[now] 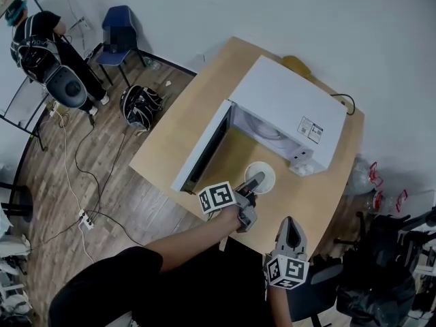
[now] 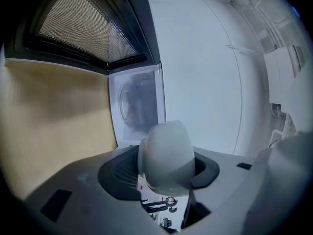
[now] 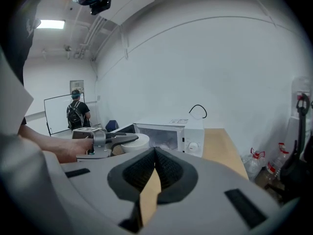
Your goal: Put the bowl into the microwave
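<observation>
the right gripper [image 1: 289, 229] hovers at the near edge of the bench [image 1: 177, 135], its jaws together with nothing between them. just ahead and to its left, the left gripper [image 1: 253, 182] has its jaws clamped on the rim of the white bowl [image 1: 267, 172], whose opening faces up. the bowl is in front of the microwave [image 1: 293, 101], just outside the cavity. the microwave's door [image 1: 201, 148] is swung wide open to the left.
</observation>
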Demonstrator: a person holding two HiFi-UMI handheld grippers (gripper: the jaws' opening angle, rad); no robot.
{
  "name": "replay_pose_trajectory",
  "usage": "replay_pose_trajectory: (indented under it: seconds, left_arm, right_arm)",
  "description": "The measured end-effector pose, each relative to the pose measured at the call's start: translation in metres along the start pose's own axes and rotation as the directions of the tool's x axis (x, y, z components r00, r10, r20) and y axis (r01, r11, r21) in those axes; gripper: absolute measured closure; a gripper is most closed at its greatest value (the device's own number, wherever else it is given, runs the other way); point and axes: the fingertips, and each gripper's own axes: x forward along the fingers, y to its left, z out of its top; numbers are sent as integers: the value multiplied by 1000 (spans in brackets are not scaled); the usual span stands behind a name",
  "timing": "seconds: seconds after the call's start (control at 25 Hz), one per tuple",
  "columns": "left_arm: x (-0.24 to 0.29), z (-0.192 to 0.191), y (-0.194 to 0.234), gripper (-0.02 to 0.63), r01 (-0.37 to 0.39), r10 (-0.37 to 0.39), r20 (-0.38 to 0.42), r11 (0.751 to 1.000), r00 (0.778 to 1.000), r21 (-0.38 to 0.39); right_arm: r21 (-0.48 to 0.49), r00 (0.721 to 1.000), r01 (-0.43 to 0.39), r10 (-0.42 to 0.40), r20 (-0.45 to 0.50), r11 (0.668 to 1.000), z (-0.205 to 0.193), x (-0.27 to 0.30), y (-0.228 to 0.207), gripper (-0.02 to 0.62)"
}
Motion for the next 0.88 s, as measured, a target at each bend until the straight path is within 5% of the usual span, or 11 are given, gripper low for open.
replay_pose_trajectory:
  seconds: [0.48,0.72,0.88]
  left_arm:
    - [81,65,42,390,-38,37,102,999,994,17]
    - [121,87,66,390,-79,67,125,992,990,96]
    - [144,98,85,390,-85,77,127,995,989,58]
  right_arm:
    - [-23,990,-128,126,-67,992,1,70,-18,535]
    - [-3,984,-149,148,-103,989,-7,87,-26,535]
    - [3,983,-143,143,-116,990,-8,94,-38,535]
